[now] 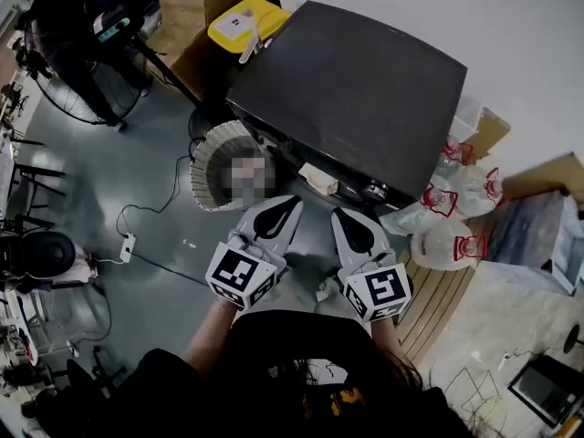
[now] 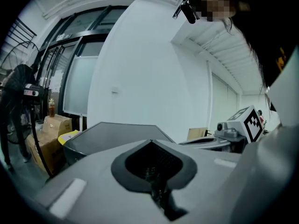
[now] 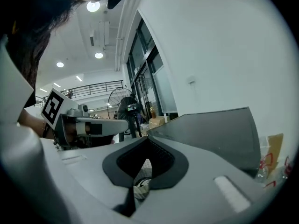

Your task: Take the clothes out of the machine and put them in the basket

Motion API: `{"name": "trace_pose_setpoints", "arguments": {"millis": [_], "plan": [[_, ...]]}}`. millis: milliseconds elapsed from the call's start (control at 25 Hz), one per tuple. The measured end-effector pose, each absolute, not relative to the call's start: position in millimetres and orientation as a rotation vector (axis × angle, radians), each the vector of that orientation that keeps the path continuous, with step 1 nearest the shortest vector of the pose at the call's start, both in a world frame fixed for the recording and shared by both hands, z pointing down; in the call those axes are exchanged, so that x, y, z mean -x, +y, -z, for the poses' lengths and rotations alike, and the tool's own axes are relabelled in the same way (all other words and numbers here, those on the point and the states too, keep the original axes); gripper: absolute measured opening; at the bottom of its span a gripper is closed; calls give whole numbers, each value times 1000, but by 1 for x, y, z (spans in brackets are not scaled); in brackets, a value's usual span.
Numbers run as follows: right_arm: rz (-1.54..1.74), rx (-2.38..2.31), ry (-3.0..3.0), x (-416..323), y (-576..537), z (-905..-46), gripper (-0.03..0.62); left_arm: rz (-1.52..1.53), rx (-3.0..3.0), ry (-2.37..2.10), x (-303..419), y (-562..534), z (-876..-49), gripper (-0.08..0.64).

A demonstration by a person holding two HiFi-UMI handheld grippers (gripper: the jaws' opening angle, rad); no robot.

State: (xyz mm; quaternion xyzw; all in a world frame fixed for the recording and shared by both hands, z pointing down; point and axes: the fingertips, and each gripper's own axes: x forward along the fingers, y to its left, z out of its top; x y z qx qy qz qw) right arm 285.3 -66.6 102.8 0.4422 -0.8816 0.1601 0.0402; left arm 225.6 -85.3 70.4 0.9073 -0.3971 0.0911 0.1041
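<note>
**Tools clenched, clothes not yet reached**

Left tool (image 1: 278, 215) and right tool (image 1: 351, 226) are held clenched on nothing, just before the dark washing machine (image 1: 356, 89). No clothes are seen; they are presumably inside. The jaws should be released before the drum is reached. The woven basket (image 1: 203, 158) stands on the floor beside the machine's corner. Red print on the plastic bags (image 1: 447, 245) cannot be read.

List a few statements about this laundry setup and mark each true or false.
1. The left gripper and the right gripper are both shut and empty. True.
2. The basket stands on top of the machine. False: it stands on the floor beside the machine.
3. In the head view the fan is right of the machine. False: it is far to the left.
4. In the head view plastic bags lie right of the machine. True.
</note>
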Motion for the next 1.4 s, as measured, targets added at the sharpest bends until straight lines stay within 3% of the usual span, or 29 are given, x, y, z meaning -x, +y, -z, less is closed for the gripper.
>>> {"name": "trace_pose_setpoints", "arguments": {"millis": [760, 1400], "plan": [[-482, -1840, -2376, -135, -127, -149, 15, -291, -2865, -656, -53, -138, -109, 0], [-645, -1892, -2284, -157, -161, -309, 14, -320, -2873, -592, -54, -149, -233, 0]]}}
